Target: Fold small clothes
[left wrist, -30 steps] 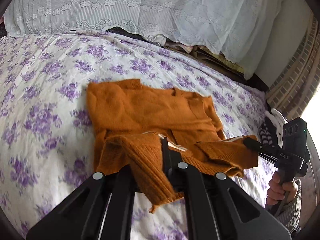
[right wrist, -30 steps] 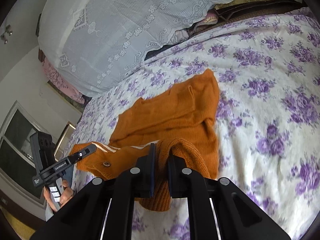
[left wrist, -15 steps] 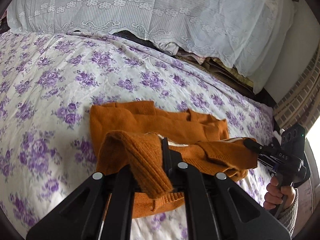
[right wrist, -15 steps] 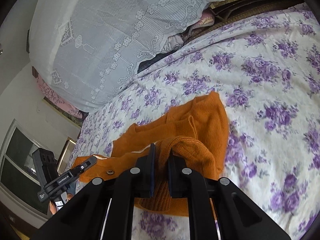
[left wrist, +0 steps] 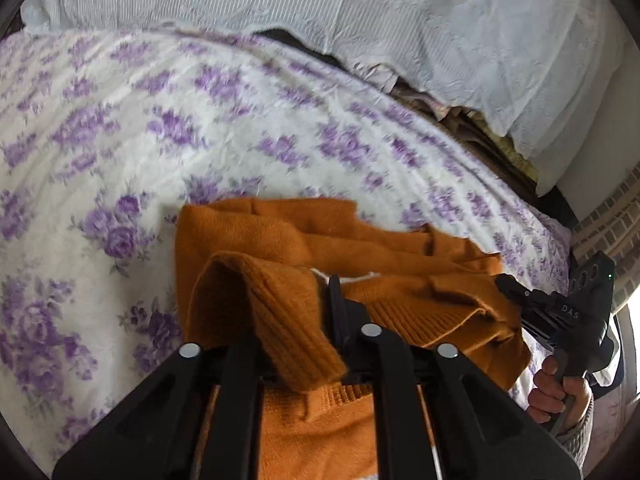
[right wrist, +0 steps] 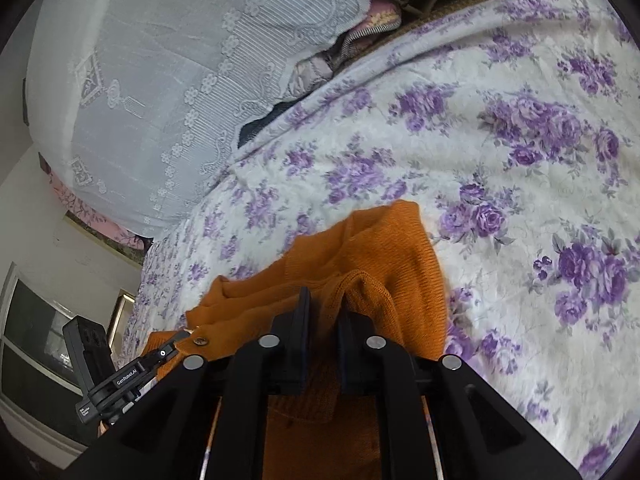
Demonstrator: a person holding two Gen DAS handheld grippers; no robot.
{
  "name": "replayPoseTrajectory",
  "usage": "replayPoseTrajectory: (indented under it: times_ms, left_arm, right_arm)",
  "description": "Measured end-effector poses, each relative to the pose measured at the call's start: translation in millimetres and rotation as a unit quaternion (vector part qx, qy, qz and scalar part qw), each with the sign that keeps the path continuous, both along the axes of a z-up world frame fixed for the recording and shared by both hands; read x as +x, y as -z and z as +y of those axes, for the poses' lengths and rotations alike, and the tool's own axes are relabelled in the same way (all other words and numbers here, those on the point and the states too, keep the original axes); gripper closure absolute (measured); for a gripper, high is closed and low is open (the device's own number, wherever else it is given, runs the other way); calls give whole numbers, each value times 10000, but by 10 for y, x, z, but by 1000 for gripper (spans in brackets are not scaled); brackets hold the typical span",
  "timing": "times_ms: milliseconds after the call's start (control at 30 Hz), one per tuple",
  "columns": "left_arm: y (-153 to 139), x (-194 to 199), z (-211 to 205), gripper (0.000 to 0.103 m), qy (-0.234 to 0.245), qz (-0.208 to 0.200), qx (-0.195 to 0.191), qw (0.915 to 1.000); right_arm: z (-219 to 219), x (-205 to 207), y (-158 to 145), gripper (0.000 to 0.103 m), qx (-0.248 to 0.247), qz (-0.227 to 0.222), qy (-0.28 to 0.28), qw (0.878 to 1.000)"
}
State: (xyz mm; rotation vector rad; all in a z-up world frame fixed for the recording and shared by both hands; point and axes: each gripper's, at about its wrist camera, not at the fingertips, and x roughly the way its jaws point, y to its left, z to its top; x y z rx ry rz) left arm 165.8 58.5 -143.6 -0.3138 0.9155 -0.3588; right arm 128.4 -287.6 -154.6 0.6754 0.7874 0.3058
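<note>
Orange knit cardigan (left wrist: 400, 248) lies bunched on the bed, near edge doubled back over itself, ribbed hem hanging over the tools, one button showing. Left tool (left wrist: 320, 312) has knit between its jaws, jaws opening. Right tool (right wrist: 322, 312) likewise, a fold in its gap, jaws easing apart. Bedspread (left wrist: 160, 140), white with purple flowers, lies bare on the left, ahead and on the right. White lace cover (left wrist: 360, 12) over piled bedding behind; brick wall far right.
</note>
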Motion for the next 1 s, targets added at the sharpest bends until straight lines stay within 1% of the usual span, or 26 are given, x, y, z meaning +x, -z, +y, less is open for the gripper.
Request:
replayPoseTrajectory:
  times_ms: [33,67,100,133,167,200,233,267,333,367,433,500,533,567,600,633,700,733,767,833,900,967,1000]
  left_arm:
    - [13,21,12,91,23,33,-63,10000]
    - [-2,21,22,87,61,17,-106,9999]
    - [-26,15,35,78,82,-18,-132,9999]
    - [-77,-16,55,69,36,-128,-131,9998]
    - [-145,-63,83,41,-115,-295,-66,9995]
    - [-221,-120,113,17,-300,-487,13,9984]
    - [-281,-164,137,12,-426,-646,56,9970]
    - [-373,-233,170,11,-513,-878,76,9948]
    - [-493,-296,204,10,-510,-1063,82,9930]
    - [-536,-321,216,10,-534,-1097,138,9924]
    - [-559,-335,207,10,-503,-1091,290,9923]
    - [-552,-346,146,10,-231,-1056,495,9929]
    - [-547,-350,103,10,-81,-1028,655,9925]
    - [-544,-359,70,10,29,-1008,805,9916]
    - [-532,-361,15,10,177,-983,1055,9894]
    - [-506,-366,-35,10,348,-951,1300,9863]
    - [-450,-382,-75,10,517,-936,1631,9808]
    - [-423,-380,-75,10,539,-917,1728,9792]
    - [-392,-355,-57,10,608,-812,1707,9801]
    - [-340,-314,-22,10,743,-618,1487,9841]
    - [-302,-280,-44,10,628,-599,1539,9843]
    - [-283,-251,-47,10,494,-615,1478,9859]
    - [-281,-241,-30,10,434,-612,1336,9882]
  right_arm:
    - [-1,10,-13,86,-23,-40,-38,10000]
    - [0,5,-43,84,-67,-105,-61,9999]
    - [-11,-28,-113,81,-115,-274,-57,9995]
    - [-25,-67,-170,70,-130,-390,-22,9992]
    - [-41,-117,-250,60,-119,-540,10,9985]
    - [-55,-151,-311,56,-102,-659,22,9978]
    - [-62,-187,-367,53,-100,-755,28,9971]
    - [-57,-225,-427,53,-127,-844,25,9964]
    - [9,-289,-530,53,-276,-964,-95,9949]
    - [51,-306,-563,53,-362,-997,-175,9942]
    - [221,-357,-638,53,-715,-1095,-420,9905]
    - [486,-401,-683,53,-1160,-1153,-883,9826]
    - [578,-427,-682,53,-1257,-1150,-1067,9796]
    - [690,-447,-673,54,-1338,-1123,-1325,9757]
    - [839,-466,-649,54,-1410,-1070,-1701,9694]
    - [970,-484,-613,54,-1483,-1020,-2023,9626]
    - [1211,-509,-493,54,-1764,-895,-2549,9465]
    - [1286,-514,-438,54,-1865,-815,-2696,9412]
    - [1333,-508,-394,54,-1934,-747,-2793,9376]
    - [1433,-433,-309,54,-2086,-648,-2855,9332]
    - [1483,-326,-281,54,-2246,-616,-2780,9319]
    - [1472,-118,-299,54,-2413,-680,-2397,9379]
    - [1400,23,-340,54,-2493,-752,-1909,9464]
